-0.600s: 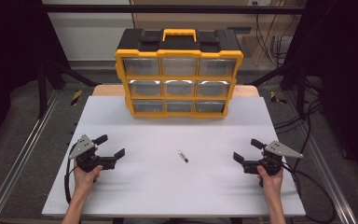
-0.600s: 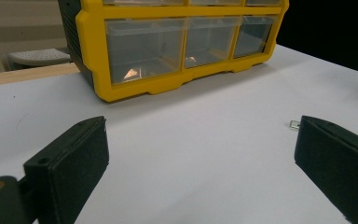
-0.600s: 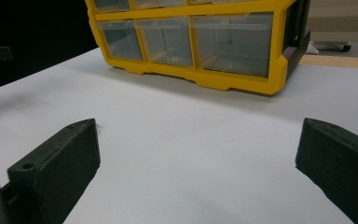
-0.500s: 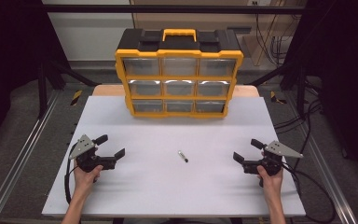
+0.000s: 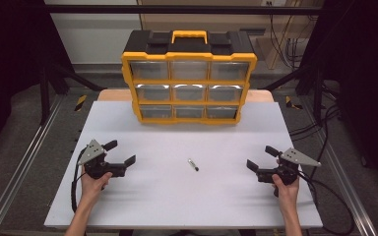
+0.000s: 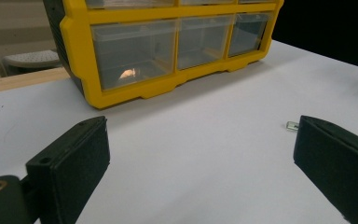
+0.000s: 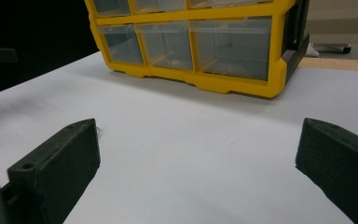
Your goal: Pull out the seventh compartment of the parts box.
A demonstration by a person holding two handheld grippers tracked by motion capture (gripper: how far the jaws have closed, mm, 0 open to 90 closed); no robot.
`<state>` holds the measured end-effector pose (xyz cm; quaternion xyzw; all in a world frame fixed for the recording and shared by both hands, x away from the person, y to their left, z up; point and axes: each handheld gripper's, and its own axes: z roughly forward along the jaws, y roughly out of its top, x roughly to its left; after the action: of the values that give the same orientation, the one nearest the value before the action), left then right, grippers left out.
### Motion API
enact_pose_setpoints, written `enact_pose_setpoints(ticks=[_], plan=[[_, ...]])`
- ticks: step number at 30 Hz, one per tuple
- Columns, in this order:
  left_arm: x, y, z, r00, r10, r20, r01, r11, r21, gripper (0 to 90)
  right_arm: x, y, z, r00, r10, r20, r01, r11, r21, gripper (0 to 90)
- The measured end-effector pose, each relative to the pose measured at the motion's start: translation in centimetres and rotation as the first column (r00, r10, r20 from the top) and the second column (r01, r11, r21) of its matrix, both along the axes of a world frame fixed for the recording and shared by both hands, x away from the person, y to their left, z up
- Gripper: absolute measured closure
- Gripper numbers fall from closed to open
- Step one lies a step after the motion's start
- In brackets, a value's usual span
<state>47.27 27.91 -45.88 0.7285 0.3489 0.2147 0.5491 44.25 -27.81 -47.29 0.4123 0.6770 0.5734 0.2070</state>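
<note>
A: Starting at the left of the high view, we see our left gripper (image 5: 120, 153) resting low over the white tabletop (image 5: 167, 196), at about eight o'clock from the middle of the sheet. Its jaws stand wide apart, released, with nothing between them.

B: We agree. In the left gripper view, bare tabletop lies between the two black jaws, and the tip of the small part (image 6: 291, 125) peeks out just beside the right-hand jaw.

A: Moving right, that small part (image 5: 193, 164) lies flat on the tabletop near its centre, between our two grippers and well apart from each. We see it as a short, thin piece, one end pale, the other dark, lying slantwise with its dark end toward five o'clock. It is too small for us to name.

B: At twelve o'clock from it stands the yellow organizer (image 5: 189, 81), upright at the far edge of the tabletop, with three rows of three clear drawers and a black top with a yellow handle. We cannot tell what the drawers hold.

A: Farther right, at about four o'clock, we find our right gripper (image 5: 259, 157), also low over the tabletop. Its jaws are spread too, released and holding nothing.

B: The right gripper view confirms it: bare tabletop between the jaws, the organizer (image 7: 200, 42) beyond them.
</note>
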Motion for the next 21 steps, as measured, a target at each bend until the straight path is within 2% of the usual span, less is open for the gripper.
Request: enact_pose_setpoints(ticks=[8, 21], plan=[[0.5, -0.4, 1.1, 0.9999, -0.008, 0.01, 0.008, 1.0, 0.004, 3.5, 0.0, 0.0, 0.0, 1.0, 0.002, 0.0, -0.002, 1.0, -0.002, 0.4], [1.1, -1.3, 1.9, 0.9994, -0.023, 0.026, 0.022, 0.9996, 0.018, 2.6, 0.1, 0.1, 0.1, 1.0, 0.004, 0.009, -0.004, 1.0, -0.007, 0.4]])
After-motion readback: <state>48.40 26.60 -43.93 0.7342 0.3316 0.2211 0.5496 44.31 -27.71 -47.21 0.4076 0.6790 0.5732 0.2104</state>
